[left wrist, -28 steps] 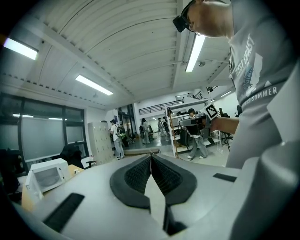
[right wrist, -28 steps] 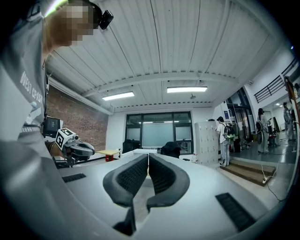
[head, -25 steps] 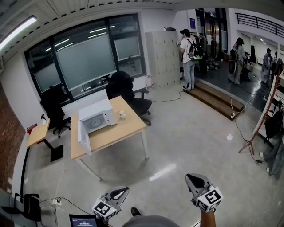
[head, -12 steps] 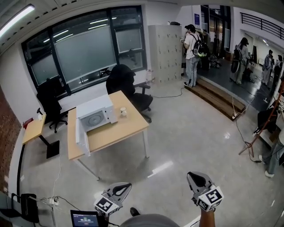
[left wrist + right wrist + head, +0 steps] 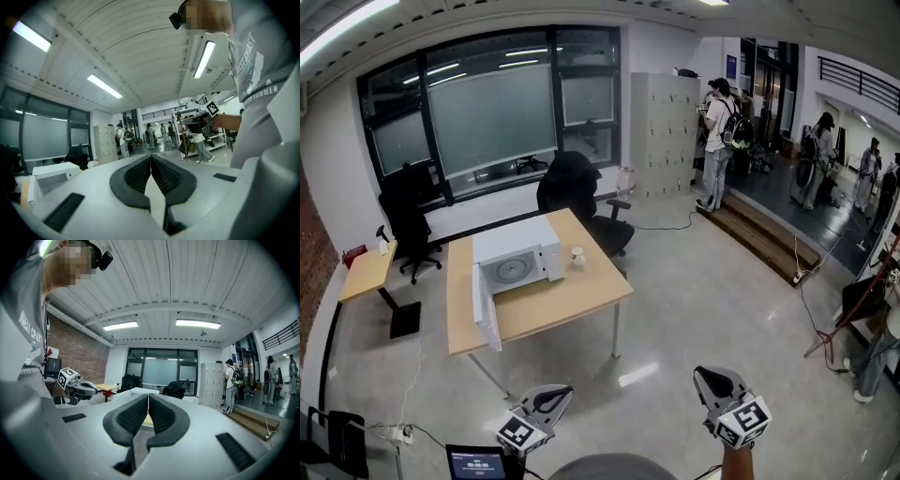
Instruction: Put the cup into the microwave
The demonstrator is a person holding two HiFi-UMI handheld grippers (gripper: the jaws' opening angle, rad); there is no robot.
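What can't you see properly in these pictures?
- Cup: head view, too small to show what is inside.
- Screen: head view, cut off by the bottom edge, writing too small.
- Microwave: left gripper view, lower part hidden behind the left gripper.

The table (image 5: 572,295) is topped in matt light wood and carried on pale metal legs. The microwave (image 5: 517,258) on it is cased in smooth white. The floor (image 5: 694,300) around the table is finished glossy, with light reflected.
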